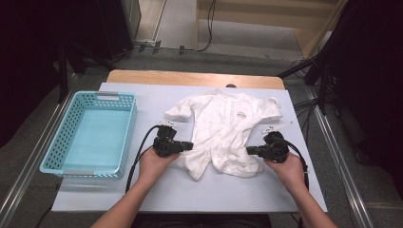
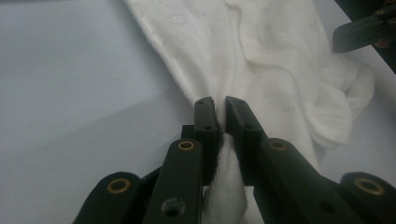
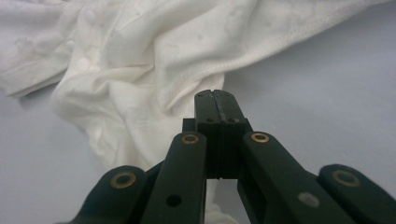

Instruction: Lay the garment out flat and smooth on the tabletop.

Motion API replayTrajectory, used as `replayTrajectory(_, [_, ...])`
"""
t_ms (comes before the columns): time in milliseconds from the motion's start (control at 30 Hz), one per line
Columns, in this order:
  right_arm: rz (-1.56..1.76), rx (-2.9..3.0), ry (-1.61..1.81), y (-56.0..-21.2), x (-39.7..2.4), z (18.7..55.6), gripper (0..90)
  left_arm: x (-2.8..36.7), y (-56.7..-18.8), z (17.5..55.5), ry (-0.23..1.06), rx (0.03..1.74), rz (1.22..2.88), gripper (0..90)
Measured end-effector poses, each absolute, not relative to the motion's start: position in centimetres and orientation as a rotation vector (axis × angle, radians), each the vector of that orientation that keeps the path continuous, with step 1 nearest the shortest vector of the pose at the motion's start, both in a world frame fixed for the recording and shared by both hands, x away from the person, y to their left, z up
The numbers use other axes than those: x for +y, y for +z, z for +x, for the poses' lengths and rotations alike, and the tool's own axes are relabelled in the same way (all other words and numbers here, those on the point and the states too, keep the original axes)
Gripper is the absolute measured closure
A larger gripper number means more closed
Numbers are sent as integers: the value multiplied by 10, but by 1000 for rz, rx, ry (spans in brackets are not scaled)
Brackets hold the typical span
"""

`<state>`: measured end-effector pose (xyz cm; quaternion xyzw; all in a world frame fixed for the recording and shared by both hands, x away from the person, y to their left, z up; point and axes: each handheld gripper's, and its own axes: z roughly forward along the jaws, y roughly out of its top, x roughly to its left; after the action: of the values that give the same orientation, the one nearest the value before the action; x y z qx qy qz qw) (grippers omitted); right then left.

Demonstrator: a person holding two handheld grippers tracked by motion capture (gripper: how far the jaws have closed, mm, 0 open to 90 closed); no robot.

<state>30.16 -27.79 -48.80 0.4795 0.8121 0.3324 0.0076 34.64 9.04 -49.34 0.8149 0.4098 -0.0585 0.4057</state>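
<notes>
A white baby bodysuit (image 1: 223,128) lies spread on the pale blue table top, neck end away from me. My left gripper (image 1: 191,145) is at its lower left edge; in the left gripper view the jaws (image 2: 221,100) are shut on a fold of the white cloth (image 2: 261,56), which bunches between the pads. My right gripper (image 1: 248,150) is at the lower right edge. In the right gripper view its jaws (image 3: 215,93) are pressed together at the hem of the bodysuit (image 3: 140,56), with white cloth showing behind the pads. The right gripper (image 2: 364,28) also shows far off in the left gripper view.
An empty light-blue plastic basket (image 1: 57,137) stands at the table's left side. A small white tag (image 1: 278,127) lies just beyond the right gripper. Bare table top (image 1: 214,190) lies in front of the garment. Dark stands and cables surround the table.
</notes>
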Motion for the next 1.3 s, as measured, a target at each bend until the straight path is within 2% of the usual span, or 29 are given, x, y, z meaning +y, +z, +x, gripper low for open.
replayTrajectory(400, [1490, 2473, 1099, -466, -306, 254, 878, 86, -467, 323, -162, 920, 2043, 833])
replayTrajectory(933, [1512, 2387, 1147, -452, -325, 201, 878, 92, -462, 305, -204, 872, 2086, 805])
replayTrajectory(1200, [1522, 2353, 1137, -452, -329, 193, 868, 100, -457, 300, -196, 847, 2089, 586])
replayTrajectory(1233, [1518, 2348, 1132, -453, -330, 193, 777, 105, -454, 299, -193, 841, 2069, 577])
replayTrajectory(1300, [1515, 2333, 1140, -455, -331, 195, 706, 107, -454, 299, -175, 838, 2065, 555])
